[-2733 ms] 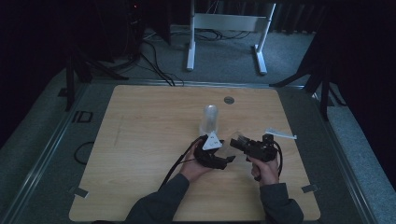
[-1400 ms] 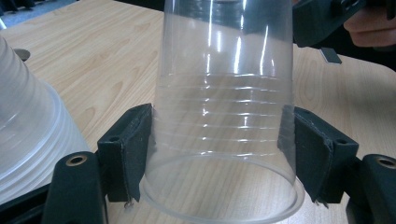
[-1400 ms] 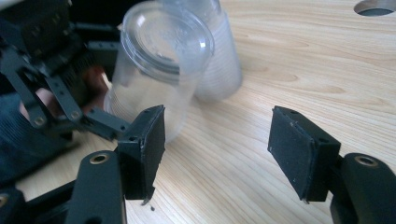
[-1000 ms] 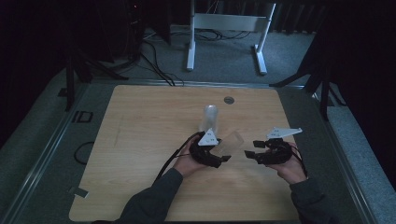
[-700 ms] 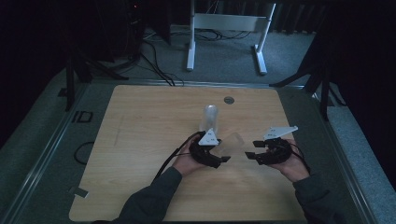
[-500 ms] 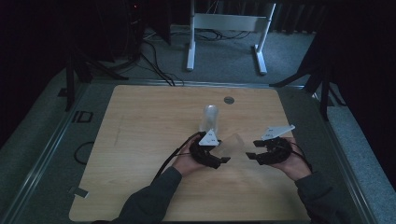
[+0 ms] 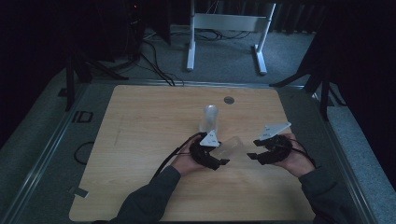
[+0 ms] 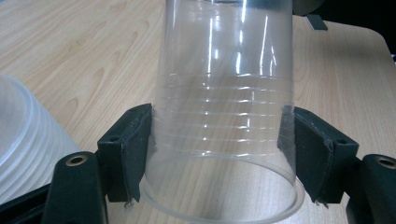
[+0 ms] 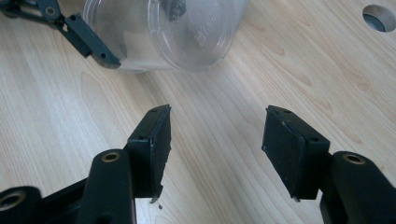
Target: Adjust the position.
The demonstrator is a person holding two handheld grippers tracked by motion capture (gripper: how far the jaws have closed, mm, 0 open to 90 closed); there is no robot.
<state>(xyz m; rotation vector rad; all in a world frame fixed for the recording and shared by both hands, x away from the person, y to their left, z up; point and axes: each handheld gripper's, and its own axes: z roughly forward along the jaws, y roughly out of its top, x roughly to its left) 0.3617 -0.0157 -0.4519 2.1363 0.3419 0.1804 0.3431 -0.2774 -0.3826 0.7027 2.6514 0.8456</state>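
The left gripper [image 7: 223,151] sits just below the middle of the high view, its jaws pointing toward the right of the frame and clamped on a clear plastic cup [image 7: 232,146]. The cup is tipped on its side, with its closed base toward the right gripper [image 7: 253,149], and lies between the two grippers. In the left gripper view the two black pads press on opposite sides of the cup's [image 8: 226,93] ribbed wall, close to its open rim at the bottom of the frame – the wood grain of the table [image 8: 70,56] shows through the plastic.

The right gripper sits right of centre in the high view, near the cup but apart from it, with its jaws pointing toward the left of the frame. Its jaws have just been closing, yet in the right gripper view [image 9: 217,135] the pads stand apart with bare tabletop between them. The cup's [image 9: 173,28] base shows in the upper left of that frame, beyond the pads, with one jaw of the left gripper [image 9: 88,39] against its side.

A stack of clear cups [image 7: 209,118] stands upright on the wooden table [image 7: 140,140], just above the left gripper in the high view; its ribbed rims [image 8: 18,135] fill the lower left edge of the left gripper view. A round grey cable hole [image 7: 228,100] lies near the table's far edge – also in the upper right corner of the right gripper view [image 9: 378,16].
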